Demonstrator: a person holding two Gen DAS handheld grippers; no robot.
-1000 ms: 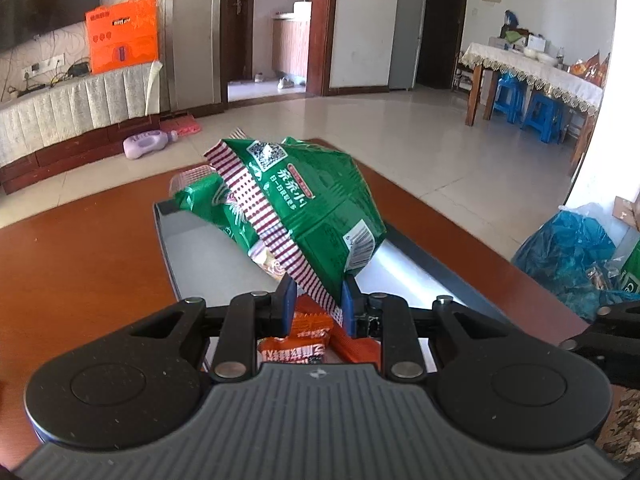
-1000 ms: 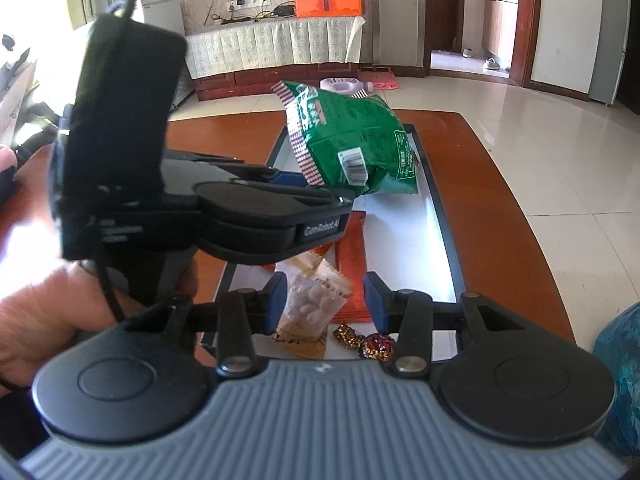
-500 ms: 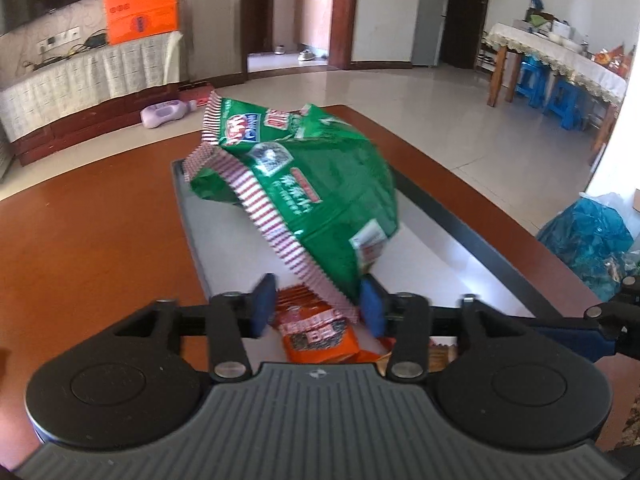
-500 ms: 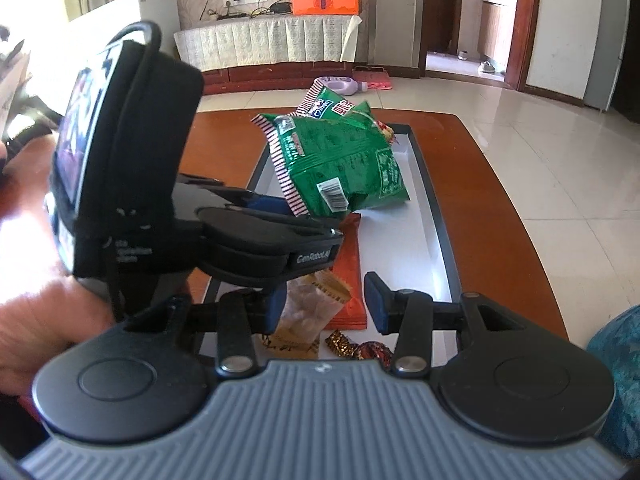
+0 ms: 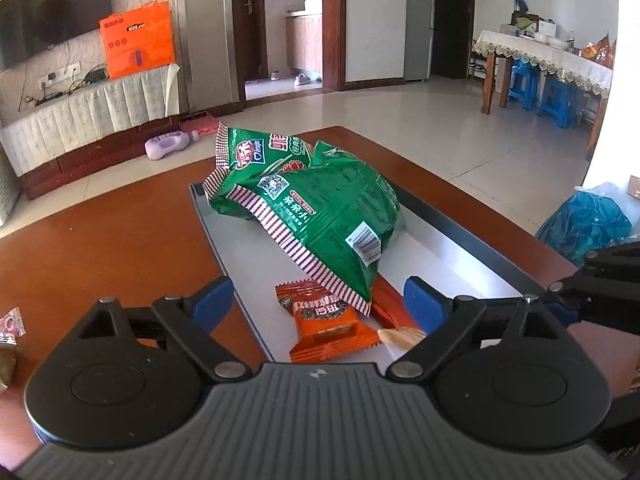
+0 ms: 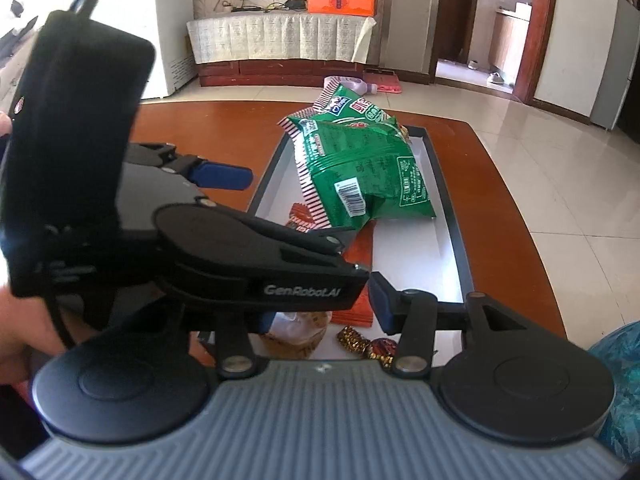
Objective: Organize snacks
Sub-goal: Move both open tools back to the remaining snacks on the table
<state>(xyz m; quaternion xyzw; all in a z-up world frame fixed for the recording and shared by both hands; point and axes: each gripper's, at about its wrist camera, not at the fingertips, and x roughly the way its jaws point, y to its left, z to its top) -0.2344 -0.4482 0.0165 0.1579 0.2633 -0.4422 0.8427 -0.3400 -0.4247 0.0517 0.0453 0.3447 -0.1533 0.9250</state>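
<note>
The green snack bag (image 5: 320, 208) lies in the tray (image 5: 452, 232), long axis running from frame centre toward upper left. The left gripper (image 5: 318, 304) jaws, just opening, stand spread and empty; the right gripper (image 6: 320, 312) jaws are parted.

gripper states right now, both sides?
left gripper: open, jaws just opened wide, green snack bag released onto the tray.
right gripper: jaws just opened a little; hold on clear packet cannot be told.
</note>
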